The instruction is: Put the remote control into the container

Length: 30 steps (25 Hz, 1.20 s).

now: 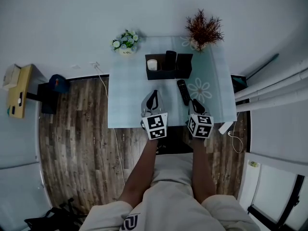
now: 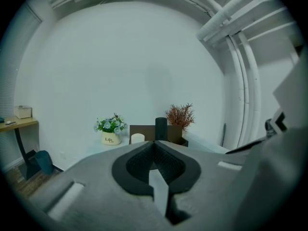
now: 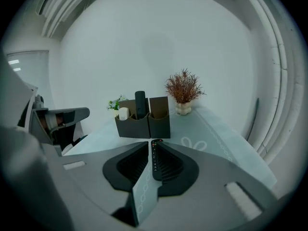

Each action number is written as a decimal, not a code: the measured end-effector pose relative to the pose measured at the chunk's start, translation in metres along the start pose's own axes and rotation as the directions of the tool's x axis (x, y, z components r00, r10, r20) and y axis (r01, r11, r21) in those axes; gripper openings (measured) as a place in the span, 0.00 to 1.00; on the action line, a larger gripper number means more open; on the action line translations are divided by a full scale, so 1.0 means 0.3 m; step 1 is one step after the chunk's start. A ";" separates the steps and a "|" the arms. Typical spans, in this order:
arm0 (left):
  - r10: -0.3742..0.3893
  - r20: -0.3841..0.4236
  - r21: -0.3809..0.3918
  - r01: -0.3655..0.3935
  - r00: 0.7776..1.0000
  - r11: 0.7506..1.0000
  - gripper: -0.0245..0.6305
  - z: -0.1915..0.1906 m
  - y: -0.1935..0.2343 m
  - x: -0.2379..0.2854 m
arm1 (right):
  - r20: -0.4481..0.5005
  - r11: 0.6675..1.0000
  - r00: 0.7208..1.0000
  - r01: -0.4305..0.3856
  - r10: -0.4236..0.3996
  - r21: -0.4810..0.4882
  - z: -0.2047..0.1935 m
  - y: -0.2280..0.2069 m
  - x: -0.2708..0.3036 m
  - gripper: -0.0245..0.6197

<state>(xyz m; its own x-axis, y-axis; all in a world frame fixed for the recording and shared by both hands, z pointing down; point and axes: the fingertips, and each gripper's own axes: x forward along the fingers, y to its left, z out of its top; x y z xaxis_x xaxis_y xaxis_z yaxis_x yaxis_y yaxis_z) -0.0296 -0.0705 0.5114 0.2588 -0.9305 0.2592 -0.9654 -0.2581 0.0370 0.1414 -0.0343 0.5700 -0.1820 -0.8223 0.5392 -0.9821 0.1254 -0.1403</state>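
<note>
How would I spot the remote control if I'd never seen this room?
Find the pale blue table and the dark container at its far side. The remote control lies flat on the tabletop just in front of the container's right end, beside a printed daisy. It is the only slim black bar lying loose; the other black piece stands upright inside the container.

Remote (image 1: 183, 92): blk plastic; container (image 1: 183, 71): matt dark plastic; table top (image 1: 130, 100) smooth; floor (image 1: 77, 129) wood.
</note>
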 end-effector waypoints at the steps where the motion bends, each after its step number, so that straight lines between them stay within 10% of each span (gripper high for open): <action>1: -0.001 0.001 0.000 0.001 1.000 1.000 0.04 -0.005 0.004 0.012 | -0.015 1.000 1.000 -0.002 0.002 0.001 0.000 0.000 0.022 0.12; 11: -0.042 -0.059 0.021 0.043 0.997 0.999 0.04 -0.042 0.019 0.229 | -0.243 0.998 0.970 -0.037 0.026 -0.043 0.015 -0.002 0.295 0.34; 30: 0.004 -0.137 -0.006 -0.005 0.991 1.000 0.04 -0.136 0.094 0.425 | -0.541 0.979 0.841 -0.109 0.000 -0.170 -0.105 -0.017 0.587 0.43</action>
<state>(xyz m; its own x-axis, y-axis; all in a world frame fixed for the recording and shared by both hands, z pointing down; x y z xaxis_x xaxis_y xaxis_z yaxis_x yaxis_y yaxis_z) -0.0251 -0.1860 0.5848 0.2482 -0.8870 0.3894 -0.9668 -0.2522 0.0416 0.1129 -0.1623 0.6919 -0.1793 -0.3915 0.9025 -0.9501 0.3070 -0.0555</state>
